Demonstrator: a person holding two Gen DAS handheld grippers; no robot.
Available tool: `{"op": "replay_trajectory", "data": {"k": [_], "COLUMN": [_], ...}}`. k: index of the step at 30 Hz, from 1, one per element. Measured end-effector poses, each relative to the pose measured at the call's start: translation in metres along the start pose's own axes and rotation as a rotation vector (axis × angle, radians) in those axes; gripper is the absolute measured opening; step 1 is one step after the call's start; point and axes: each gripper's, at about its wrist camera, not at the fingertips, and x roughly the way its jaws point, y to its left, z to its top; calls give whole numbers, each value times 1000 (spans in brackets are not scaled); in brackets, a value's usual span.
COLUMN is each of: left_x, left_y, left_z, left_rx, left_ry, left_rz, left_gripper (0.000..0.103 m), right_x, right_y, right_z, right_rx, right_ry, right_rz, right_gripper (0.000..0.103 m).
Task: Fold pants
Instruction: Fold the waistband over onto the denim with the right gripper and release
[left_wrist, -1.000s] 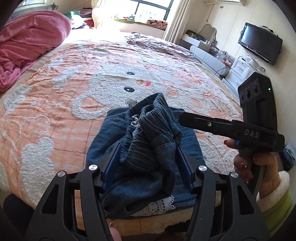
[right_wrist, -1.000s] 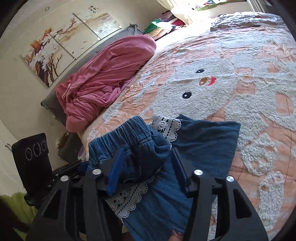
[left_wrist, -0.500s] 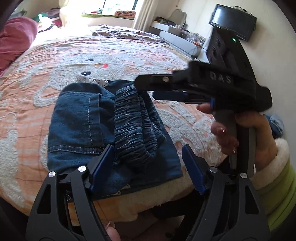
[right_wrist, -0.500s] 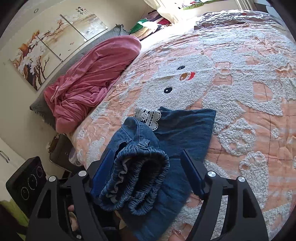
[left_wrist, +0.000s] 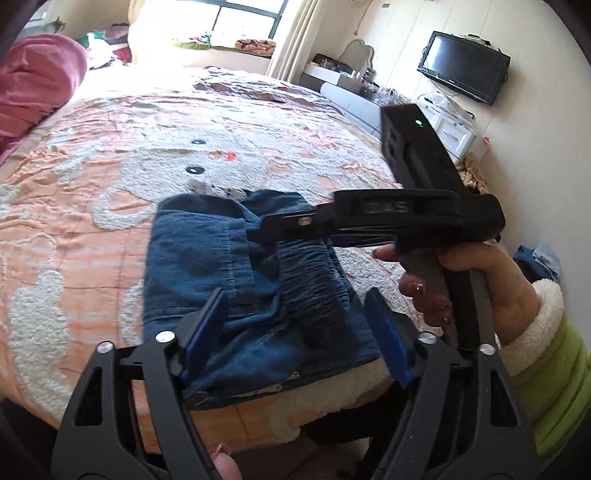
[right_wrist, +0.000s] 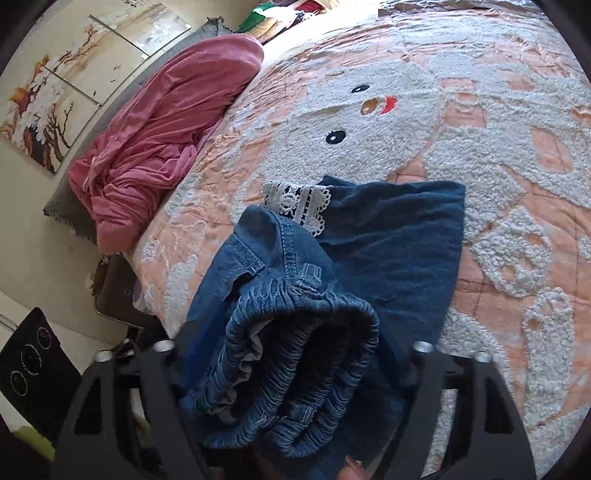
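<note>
Blue denim pants (left_wrist: 236, 284) with a white lace hem (right_wrist: 295, 201) lie folded near the front edge of the bed. My left gripper (left_wrist: 295, 332) is open and empty, its blue pads (left_wrist: 207, 328) hovering just above the folded pants. My right gripper (right_wrist: 295, 369) reaches over the pants from the right in the left wrist view (left_wrist: 280, 225). Its jaws stand wide, and the gathered elastic waistband (right_wrist: 295, 350) bulges up between them and hides the fingertips.
The bed has a peach quilt with a white bear pattern (right_wrist: 388, 107). A pink blanket (right_wrist: 166, 129) is heaped at the headboard side. A TV (left_wrist: 461, 66) and a white dresser (left_wrist: 447, 122) stand by the far wall.
My left gripper opened, let go of the waistband and drew back. The pants settled flatter on the bed. My right gripper moved closer over the waistband with its jaws wide.
</note>
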Motion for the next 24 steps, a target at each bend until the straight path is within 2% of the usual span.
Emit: {"op": "replay_trajectory", "data": {"k": [1,2,4,7,9,13,17,24], "left_x": [5,10,17,18,18,33,41,45], "left_y": [-2,-3,-6,-9,-13,-14,-17,-13], "left_z": [0,0,-1,1,4,0,-8,-7], "left_rx": [-1,1,7,25,42,44,57,55], "left_ry": [13,24,34,19,7,54,81,92], "left_rz": [-18,-23,-9,2,9,9,4,13], "left_gripper": [55,55,54,54,54,54,54,55], "right_x": [2,2,-4,-19,-21,-7,-5,-3], "right_y": [-3,-3,0,15,17,-16,-42,-42], "right_z": [0,0,1,7,13,13,-1,-6], "right_rx": [9,10,3,-50,-73,6,55,34], "right_ry": [-5,-14,-59,-130,-149,-103,-107,-116], "right_rz": [-1,7,73,139,133,106,103,38], "right_gripper": [47,38,32,32,32,32,34,40]}}
